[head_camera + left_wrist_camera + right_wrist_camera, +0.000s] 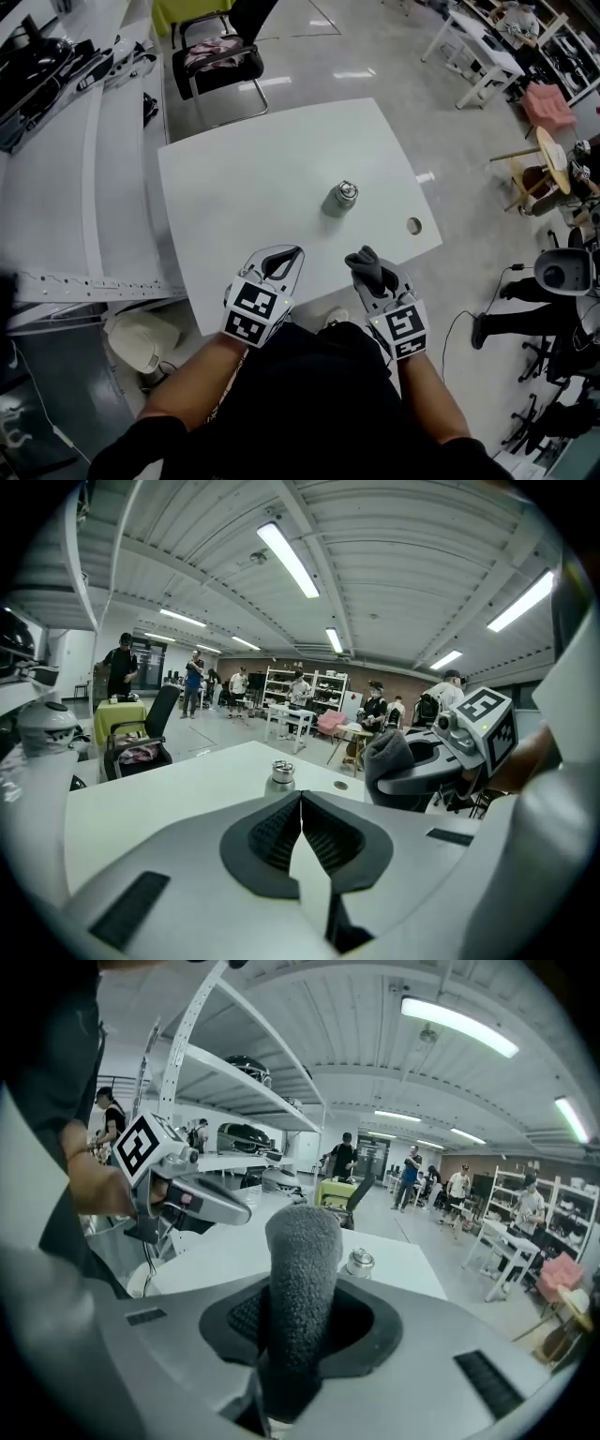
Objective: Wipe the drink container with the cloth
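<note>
A small steel drink container [340, 198] with a silver cap stands upright near the middle of the white table [234, 178]. It also shows as the container [280, 776] in the left gripper view and the container [359, 1263] in the right gripper view. My right gripper [367, 264] is shut on a rolled dark grey cloth [369, 263], which sticks up between the jaws as the cloth [300, 1288]. My left gripper [284, 262] is shut with nothing in it, its jaws meeting [300, 832]. Both hang above the table's near edge, short of the container.
A round cable hole [413, 225] sits near the table's right edge. A black chair [217, 64] stands beyond the far side. White shelving [75, 169] runs along the left. A wooden stool [548, 164] and other tables stand at right, with people far back.
</note>
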Tool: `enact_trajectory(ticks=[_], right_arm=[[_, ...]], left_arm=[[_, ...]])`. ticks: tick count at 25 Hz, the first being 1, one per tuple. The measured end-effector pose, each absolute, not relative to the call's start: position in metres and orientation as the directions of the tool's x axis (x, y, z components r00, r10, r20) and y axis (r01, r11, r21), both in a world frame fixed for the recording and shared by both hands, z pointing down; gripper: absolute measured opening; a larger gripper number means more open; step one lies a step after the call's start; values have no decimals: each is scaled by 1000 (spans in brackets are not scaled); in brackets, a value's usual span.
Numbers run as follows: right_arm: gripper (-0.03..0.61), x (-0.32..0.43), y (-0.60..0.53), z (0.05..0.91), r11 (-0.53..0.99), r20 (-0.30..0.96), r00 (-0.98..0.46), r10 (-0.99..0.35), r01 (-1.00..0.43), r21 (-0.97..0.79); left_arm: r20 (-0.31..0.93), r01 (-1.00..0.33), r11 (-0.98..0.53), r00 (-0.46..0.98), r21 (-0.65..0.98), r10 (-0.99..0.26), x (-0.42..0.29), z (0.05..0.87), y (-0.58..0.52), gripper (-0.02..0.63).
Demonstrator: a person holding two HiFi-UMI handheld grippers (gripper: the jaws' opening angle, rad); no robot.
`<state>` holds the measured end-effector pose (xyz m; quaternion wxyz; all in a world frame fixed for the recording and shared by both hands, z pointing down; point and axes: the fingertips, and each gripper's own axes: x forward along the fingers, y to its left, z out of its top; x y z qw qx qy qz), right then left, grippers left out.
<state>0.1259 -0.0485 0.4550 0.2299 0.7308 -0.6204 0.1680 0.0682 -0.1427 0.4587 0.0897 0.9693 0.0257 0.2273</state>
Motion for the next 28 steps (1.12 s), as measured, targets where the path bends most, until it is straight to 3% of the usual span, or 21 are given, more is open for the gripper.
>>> enact_trajectory(ticks=[12, 28], right_arm=[[118, 189, -101, 485, 58, 620, 215, -755, -919, 389], [118, 226, -153, 486, 193, 560, 323, -763, -713, 674]], left_arm=[[494, -78, -976, 869, 205, 34, 60, 483, -151, 17], [518, -167, -965, 854, 204, -38, 46, 493, -160, 17]])
